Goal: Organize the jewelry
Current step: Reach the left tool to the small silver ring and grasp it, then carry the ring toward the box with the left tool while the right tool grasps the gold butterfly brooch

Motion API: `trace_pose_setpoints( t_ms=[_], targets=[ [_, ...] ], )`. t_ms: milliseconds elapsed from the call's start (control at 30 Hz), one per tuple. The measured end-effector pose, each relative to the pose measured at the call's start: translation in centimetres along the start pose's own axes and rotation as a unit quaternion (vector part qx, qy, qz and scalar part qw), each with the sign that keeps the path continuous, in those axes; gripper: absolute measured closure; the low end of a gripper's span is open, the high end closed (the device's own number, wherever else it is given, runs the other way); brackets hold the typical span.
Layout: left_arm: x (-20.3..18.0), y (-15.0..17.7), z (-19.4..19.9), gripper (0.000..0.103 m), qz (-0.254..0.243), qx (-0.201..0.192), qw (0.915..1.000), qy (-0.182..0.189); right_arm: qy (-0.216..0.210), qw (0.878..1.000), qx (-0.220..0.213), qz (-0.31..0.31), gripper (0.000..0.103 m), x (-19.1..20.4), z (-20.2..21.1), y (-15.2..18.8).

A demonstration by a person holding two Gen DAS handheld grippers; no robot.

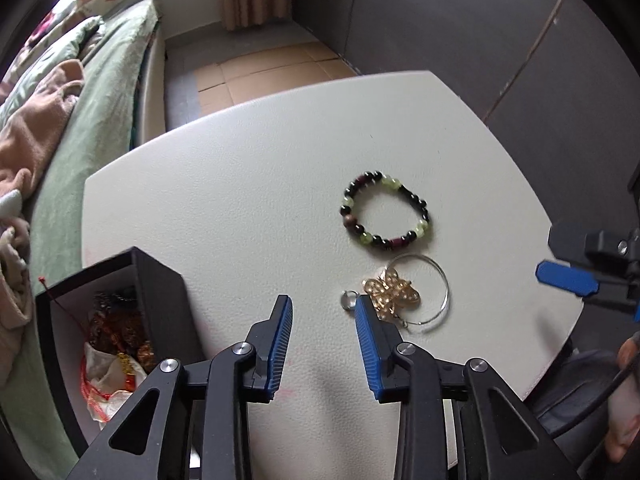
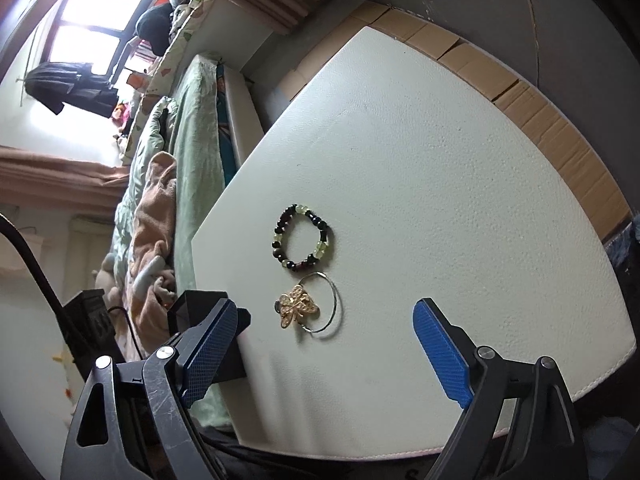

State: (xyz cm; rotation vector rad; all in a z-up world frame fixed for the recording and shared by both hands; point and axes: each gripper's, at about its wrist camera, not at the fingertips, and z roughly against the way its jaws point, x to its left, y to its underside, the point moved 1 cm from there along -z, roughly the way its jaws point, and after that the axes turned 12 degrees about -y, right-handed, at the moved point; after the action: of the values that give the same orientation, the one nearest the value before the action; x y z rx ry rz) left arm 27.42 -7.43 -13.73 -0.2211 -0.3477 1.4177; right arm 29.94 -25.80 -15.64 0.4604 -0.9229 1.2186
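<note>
A dark and green beaded bracelet point(image 1: 386, 211) point(image 2: 302, 236) lies on the white table point(image 1: 260, 184) point(image 2: 440, 184). Just nearer lie a gold butterfly brooch point(image 1: 393, 294) point(image 2: 298, 306), a thin silver hoop point(image 1: 438, 292) point(image 2: 335, 304) and a small silver ring point(image 1: 348, 300). A black open box point(image 1: 120, 300) at the table's left edge holds several pieces of jewelry; its corner shows in the right wrist view point(image 2: 200, 304). My left gripper point(image 1: 322, 304) is open and empty, its right finger beside the ring and brooch. My right gripper point(image 2: 326, 316) is open and empty, above the table's near edge.
A bed with a green quilt point(image 1: 100, 92) point(image 2: 188, 112) and a tan blanket point(image 1: 36, 128) runs along the table's left side. Cardboard sheets point(image 1: 260, 68) point(image 2: 560, 128) cover the floor beyond the table. A dark wall point(image 1: 460, 20) stands behind.
</note>
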Motion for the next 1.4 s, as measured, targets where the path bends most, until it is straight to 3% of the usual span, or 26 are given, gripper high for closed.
trace_pose_setpoints(
  t_ms=[167,533,633,800,1033,1267,1400],
  targets=[
    [-1.2,0.5,-1.2,0.069,-0.034,0.005,0.9989,-0.031,-0.009,1.000,0.008,0.010,0.013,0.1,-0.1,-0.1],
    [-2.4,0.3,-1.4,0.069,-0.058,-0.013,0.9979,-0.026,0.004,1.000,0.014,0.016,0.013,-0.2,0.2,-0.3],
    [-2.5,0.3,-1.4,0.088,-0.058,-0.020,0.9978,-0.026,0.008,1.000,0.016,0.016,0.013,-0.2,0.1,-0.4],
    [-2.7,0.3,-1.3,0.090,-0.059,-0.025,0.9978,-0.012,0.011,1.000,0.021,0.020,0.013,0.0,-0.5,-0.4],
    [-0.5,-0.2,1.1,0.090,-0.023,-0.050,0.9984,0.008,0.016,0.999,0.032,0.032,0.013,0.4,-1.9,-0.2],
    [2.2,-0.8,2.9,0.090,0.021,-0.066,0.9972,0.027,0.007,0.997,0.052,0.050,0.038,1.5,-3.9,0.5],
    [3.9,-1.1,3.9,0.090,0.048,-0.078,0.9952,0.036,0.020,0.996,0.064,0.064,0.040,2.2,-5.4,1.0]
  ],
)
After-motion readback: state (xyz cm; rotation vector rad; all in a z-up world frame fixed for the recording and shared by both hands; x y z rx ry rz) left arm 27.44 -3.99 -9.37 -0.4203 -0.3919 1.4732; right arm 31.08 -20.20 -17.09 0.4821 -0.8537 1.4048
